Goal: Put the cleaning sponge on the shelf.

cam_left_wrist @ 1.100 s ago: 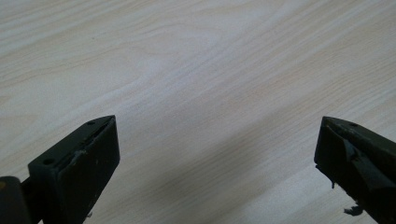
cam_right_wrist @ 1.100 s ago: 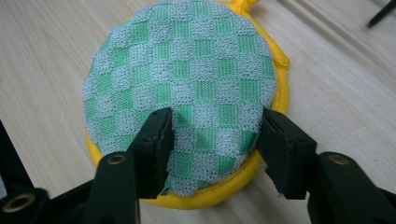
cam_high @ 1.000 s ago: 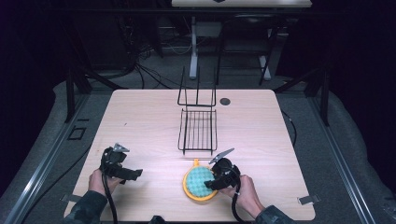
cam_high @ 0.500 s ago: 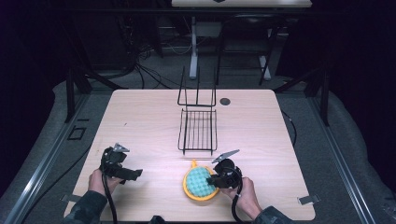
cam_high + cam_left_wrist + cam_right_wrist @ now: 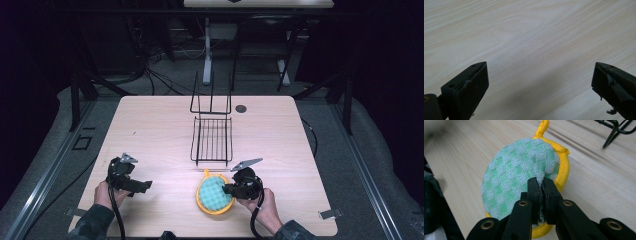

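Right gripper (image 5: 540, 185) pinches the green-and-yellow pad (image 5: 524, 180); left gripper (image 5: 540, 82) gapes wide, empty.

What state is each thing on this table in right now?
Scrubbing pad: flat on the table, one edge pinched.
Right gripper: shut on the scrubbing pad; its jaws have just been closing.
Left gripper: open, nothing between its jaws.
Wire rack: lying on the table, nothing in it.
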`<state>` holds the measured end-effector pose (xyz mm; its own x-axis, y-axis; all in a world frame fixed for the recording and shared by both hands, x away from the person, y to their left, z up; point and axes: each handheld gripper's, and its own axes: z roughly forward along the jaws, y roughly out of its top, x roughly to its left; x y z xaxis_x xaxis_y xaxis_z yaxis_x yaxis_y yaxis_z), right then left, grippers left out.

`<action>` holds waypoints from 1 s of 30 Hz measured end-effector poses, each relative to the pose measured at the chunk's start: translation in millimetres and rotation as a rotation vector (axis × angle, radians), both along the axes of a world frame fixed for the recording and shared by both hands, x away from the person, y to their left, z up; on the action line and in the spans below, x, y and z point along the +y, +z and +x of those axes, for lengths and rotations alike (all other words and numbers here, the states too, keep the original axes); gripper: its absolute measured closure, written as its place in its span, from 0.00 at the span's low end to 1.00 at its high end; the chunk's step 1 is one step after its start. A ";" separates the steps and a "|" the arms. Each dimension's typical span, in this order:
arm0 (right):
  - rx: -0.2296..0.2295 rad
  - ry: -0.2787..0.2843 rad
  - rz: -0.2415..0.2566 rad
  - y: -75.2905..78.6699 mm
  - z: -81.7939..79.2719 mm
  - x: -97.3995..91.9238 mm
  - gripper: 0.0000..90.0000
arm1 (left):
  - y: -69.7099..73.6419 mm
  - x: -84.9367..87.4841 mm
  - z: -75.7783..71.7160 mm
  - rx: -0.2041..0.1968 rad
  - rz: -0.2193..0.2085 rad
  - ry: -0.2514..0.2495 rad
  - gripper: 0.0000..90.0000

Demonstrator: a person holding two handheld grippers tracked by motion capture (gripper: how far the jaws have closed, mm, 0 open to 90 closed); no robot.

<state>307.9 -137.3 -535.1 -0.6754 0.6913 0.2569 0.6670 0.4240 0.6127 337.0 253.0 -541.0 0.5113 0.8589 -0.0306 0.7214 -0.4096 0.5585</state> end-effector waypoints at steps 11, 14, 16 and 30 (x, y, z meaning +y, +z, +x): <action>-0.038 0.019 0.031 15.6 -6.3 -1.0 0.96 | -0.1 0.7 0.4 -0.005 -0.001 0.003 0.00; -0.051 0.023 0.029 18.4 -8.1 0.1 0.96 | 0.0 0.8 0.2 -0.009 -0.004 0.009 0.00; -0.056 0.029 0.026 19.6 -8.5 0.1 0.96 | -0.1 0.8 0.3 -0.011 -0.004 0.008 0.00; -0.102 0.042 0.024 30.2 -11.9 -0.1 0.96 | -0.9 -0.1 0.6 -0.004 0.002 0.005 0.00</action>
